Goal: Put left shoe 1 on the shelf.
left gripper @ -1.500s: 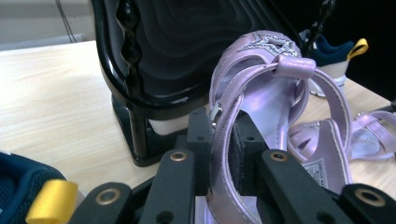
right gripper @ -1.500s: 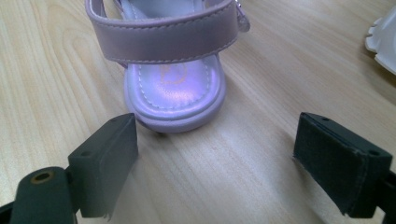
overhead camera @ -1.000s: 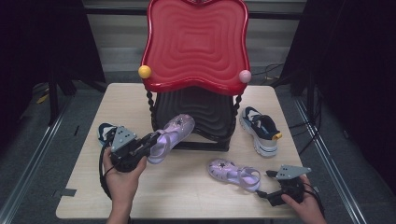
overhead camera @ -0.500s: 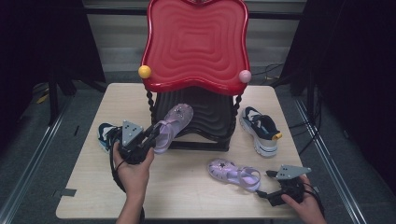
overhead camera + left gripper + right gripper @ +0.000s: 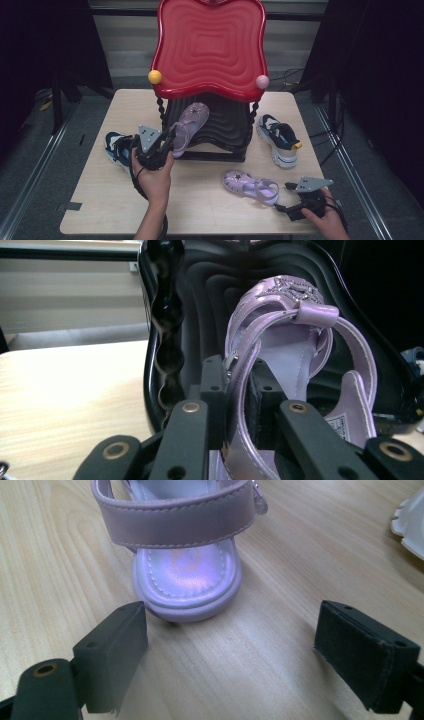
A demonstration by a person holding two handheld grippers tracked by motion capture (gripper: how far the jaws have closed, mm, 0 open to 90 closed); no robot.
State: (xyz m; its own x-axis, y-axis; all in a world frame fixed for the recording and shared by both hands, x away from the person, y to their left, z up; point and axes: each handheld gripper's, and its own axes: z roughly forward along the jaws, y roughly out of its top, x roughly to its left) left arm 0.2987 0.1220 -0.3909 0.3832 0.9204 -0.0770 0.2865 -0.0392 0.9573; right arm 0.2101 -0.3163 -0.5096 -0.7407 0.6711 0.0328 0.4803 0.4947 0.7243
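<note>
My left gripper [image 5: 169, 143] is shut on the side strap of a purple sandal [image 5: 187, 125]. It holds the sandal tilted, with the toe up against the black wavy lower shelf [image 5: 227, 125] of a red-topped stand [image 5: 210, 45]. In the left gripper view the jaws [image 5: 240, 405] pinch the strap of this sandal [image 5: 295, 340], and the shelf's black wall [image 5: 205, 295] is right behind it. A second purple sandal [image 5: 250, 185] lies flat on the table [image 5: 200, 215]. My right gripper [image 5: 284, 207] rests open just behind that sandal's heel [image 5: 187, 575], and nothing is between its jaws [image 5: 230, 645].
A blue and white sneaker [image 5: 117, 147] lies left of the stand, beside my left hand. Its mate [image 5: 279, 140] lies to the right of the stand. Twisted black posts [image 5: 161, 112] carry the red top, which has a yellow ball [image 5: 155, 76] and a pink ball [image 5: 262, 81].
My left gripper has carried the purple sandal to the right and farther in, from beside the stand up onto the black lower shelf. The right gripper has stayed put.
</note>
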